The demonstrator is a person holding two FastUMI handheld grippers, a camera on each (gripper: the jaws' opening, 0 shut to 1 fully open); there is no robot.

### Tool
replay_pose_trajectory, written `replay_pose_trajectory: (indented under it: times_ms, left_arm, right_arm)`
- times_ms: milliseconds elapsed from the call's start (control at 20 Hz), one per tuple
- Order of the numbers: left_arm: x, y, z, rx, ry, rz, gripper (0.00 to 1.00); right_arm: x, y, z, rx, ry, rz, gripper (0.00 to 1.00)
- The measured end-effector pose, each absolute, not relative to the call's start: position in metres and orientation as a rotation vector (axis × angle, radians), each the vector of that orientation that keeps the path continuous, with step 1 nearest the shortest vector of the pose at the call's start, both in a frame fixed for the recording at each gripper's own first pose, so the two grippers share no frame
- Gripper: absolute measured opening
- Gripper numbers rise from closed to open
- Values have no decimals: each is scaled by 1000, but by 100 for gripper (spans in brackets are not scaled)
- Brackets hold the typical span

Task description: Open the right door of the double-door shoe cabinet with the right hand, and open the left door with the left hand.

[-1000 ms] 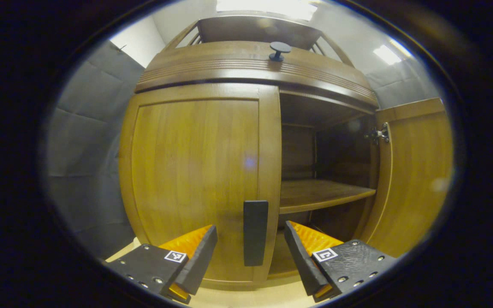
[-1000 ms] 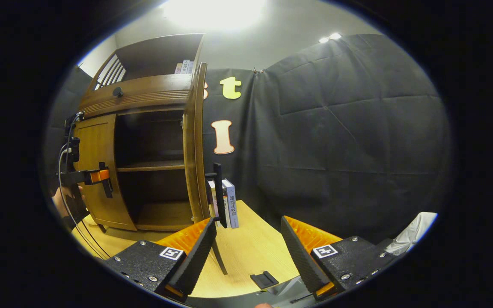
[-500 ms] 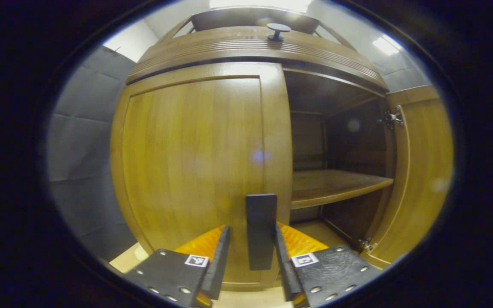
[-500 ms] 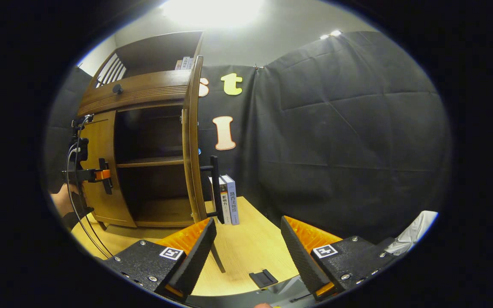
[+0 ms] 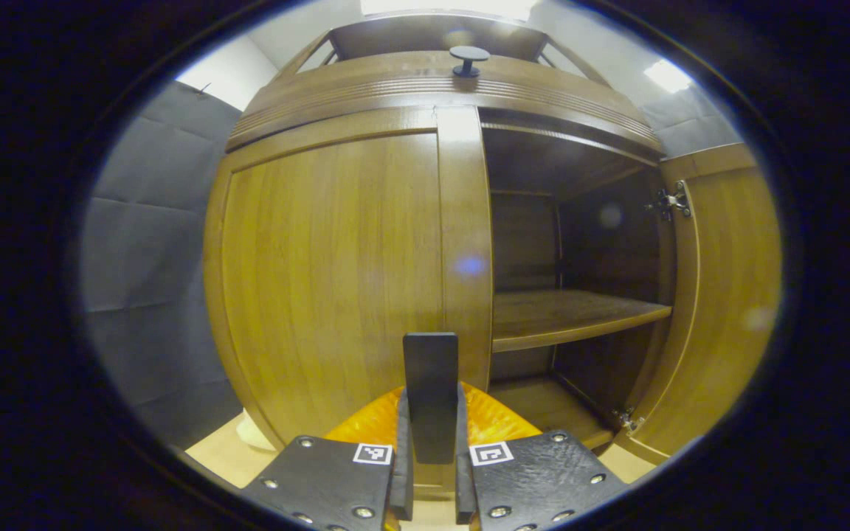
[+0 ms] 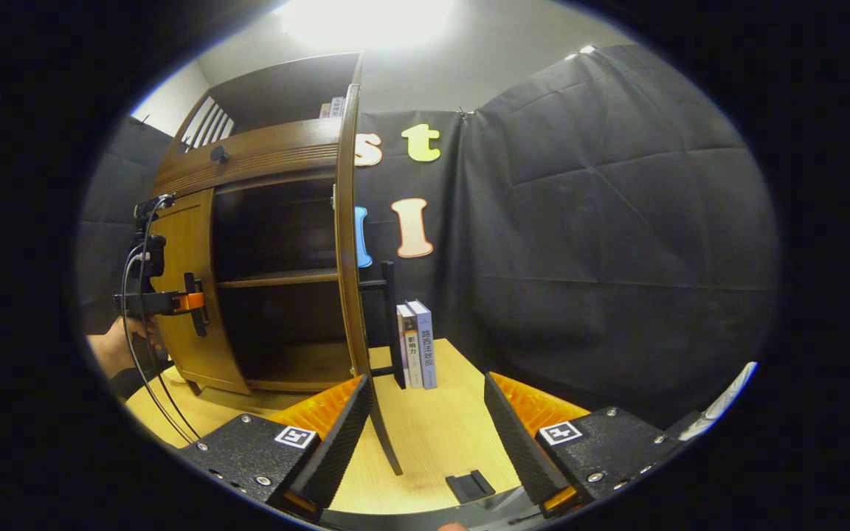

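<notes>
The wooden shoe cabinet's left door [image 5: 336,273] is closed, with a dark bar handle [image 5: 431,391] near its inner edge. My left gripper [image 5: 430,472] is shut on that handle, both fingers pressing its sides. The right door [image 5: 720,295] stands swung open, baring a shelf [image 5: 565,317]. In the right gripper view the open right door [image 6: 347,243] is seen edge-on with its own handle [image 6: 393,324]. My right gripper [image 6: 429,428] hangs open in front of it, holding nothing. The left gripper [image 6: 192,302] shows at the left door, a hand [image 6: 111,354] behind it.
The cabinet stands on a light wooden table [image 6: 432,435]. Upright books [image 6: 417,343] stand behind the open right door. A small dark clip [image 6: 471,487] lies on the table near my right gripper. A knob [image 5: 468,59] sits above the doors. Black cloth [image 6: 602,243] fills the right.
My left gripper moved up to the left door's handle and closed its fingers on it. The right gripper drifted slightly away from the open right door and stayed open.
</notes>
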State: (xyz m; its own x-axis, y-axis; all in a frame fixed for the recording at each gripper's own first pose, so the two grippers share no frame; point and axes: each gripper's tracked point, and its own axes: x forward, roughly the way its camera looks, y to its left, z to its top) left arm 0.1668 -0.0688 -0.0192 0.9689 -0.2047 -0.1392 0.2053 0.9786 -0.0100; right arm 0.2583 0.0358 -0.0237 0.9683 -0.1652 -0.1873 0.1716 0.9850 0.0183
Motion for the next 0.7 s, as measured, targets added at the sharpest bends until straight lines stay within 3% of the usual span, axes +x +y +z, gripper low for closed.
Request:
replay_pose_trajectory:
  times_ms: [50, 550, 600, 650, 700]
  left_arm:
    - [158, -65, -20, 5, 139, -203, 23]
    - [99, -29, -22, -14, 160, -228, 29]
    - [95, -26, -21, -20, 163, -235, 29]
    - [90, -22, -22, -27, 164, -241, 17]
    - [84, -18, -21, -31, 165, -246, 20]
  right_arm:
    - [258, 38, -24, 33, 189, -151, 94]
    - [255, 50, -22, 38, 185, -115, 97]
    - [254, 51, -22, 36, 184, -114, 94]
    - [255, 51, -22, 29, 185, -113, 94]
    - [254, 50, -22, 22, 188, -115, 94]
